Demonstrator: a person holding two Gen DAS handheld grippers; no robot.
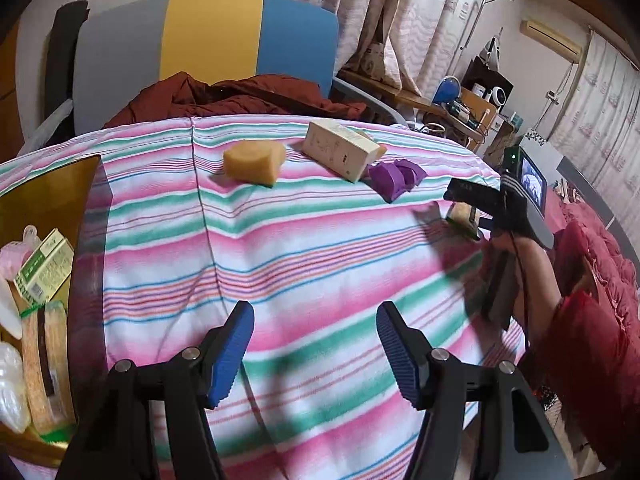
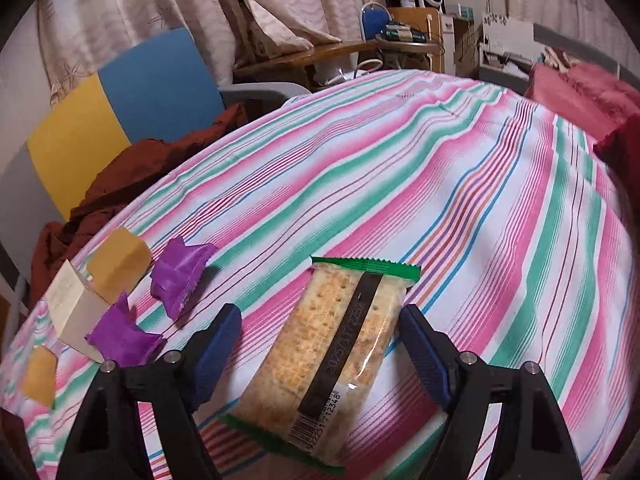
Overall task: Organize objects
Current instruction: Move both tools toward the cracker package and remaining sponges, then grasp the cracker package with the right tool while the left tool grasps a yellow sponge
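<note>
Cracker packet (image 2: 340, 352) on striped cloth (image 2: 460, 200), wrapped sweets (image 2: 180, 276) left, carton (image 2: 70, 308) beyond

You had a striped cloth (image 2: 460, 208) spread over the surface. On it lay a clear cracker packet (image 2: 332, 360) with green ends, two purple wrapped pieces (image 2: 180, 276), a cream box (image 1: 340, 150), yellow sponge-like blocks (image 1: 252, 164), and at the left edge an amber bin (image 1: 86, 240).
</note>
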